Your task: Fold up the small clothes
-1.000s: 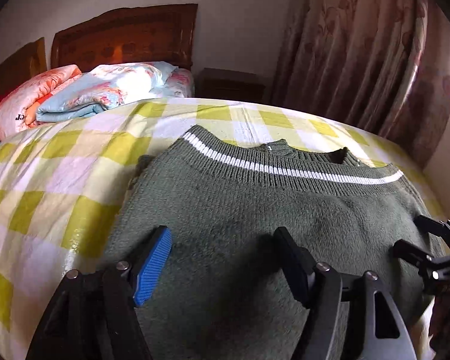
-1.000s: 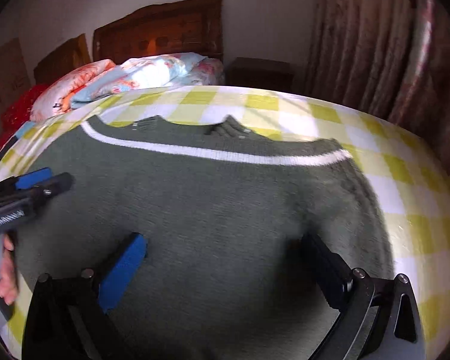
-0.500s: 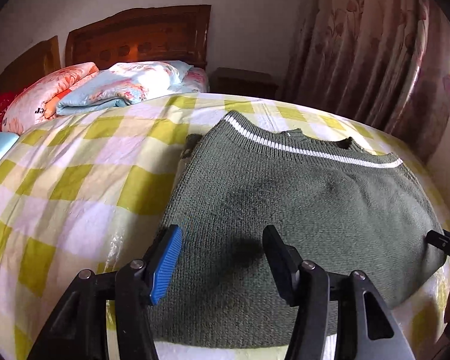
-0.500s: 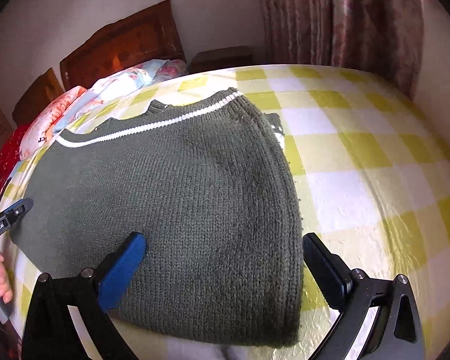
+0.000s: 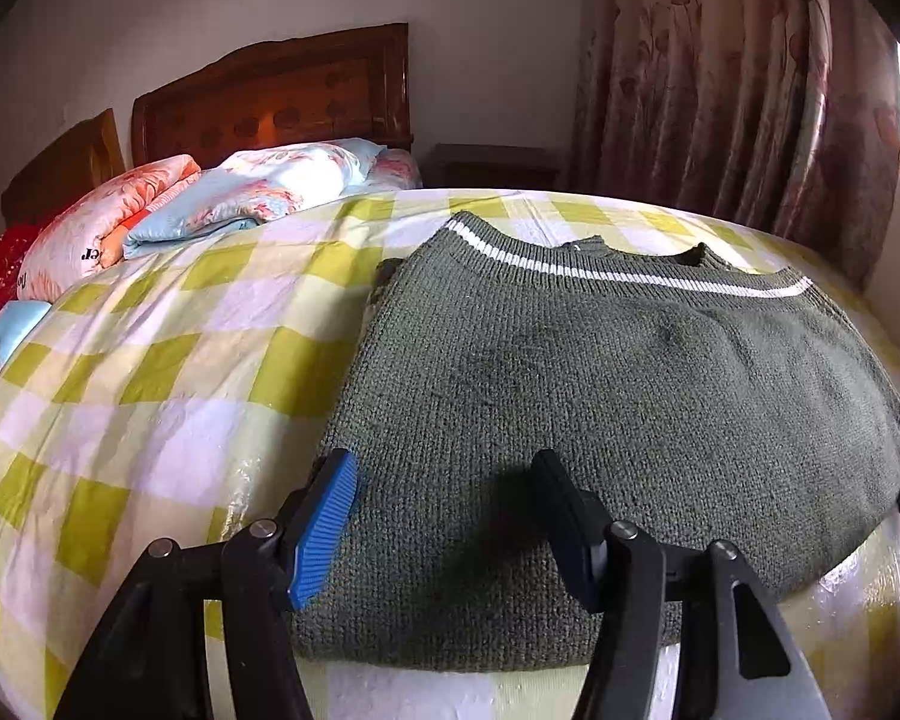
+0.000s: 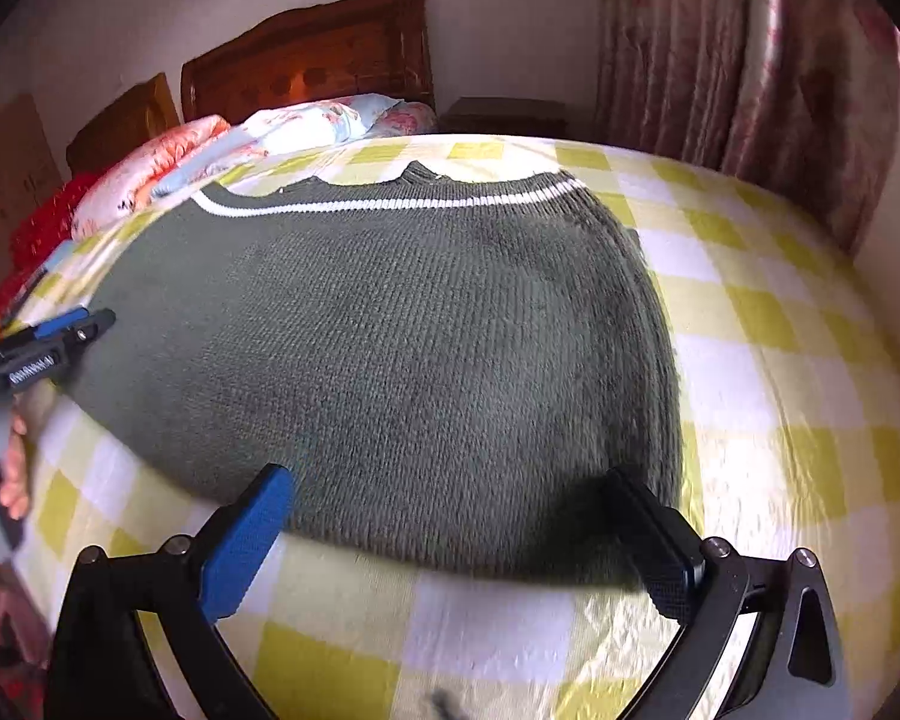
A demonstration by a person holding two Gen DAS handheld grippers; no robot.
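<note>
Yellow-and-white checked bedsheet point(image 5: 150, 372) covers the bed, with folded floral quilts point(image 5: 252, 192) piled up by the dark wooden headboard point(image 5: 276, 96). Small nightstand point(image 5: 492, 165) sits beside it, and pinkish flowery curtains point(image 5: 738, 90) hang on the right.

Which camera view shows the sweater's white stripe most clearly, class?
The left wrist view: the white stripe is sharp along the green sweater. The right wrist view shows it too, but motion-blurred.
</note>
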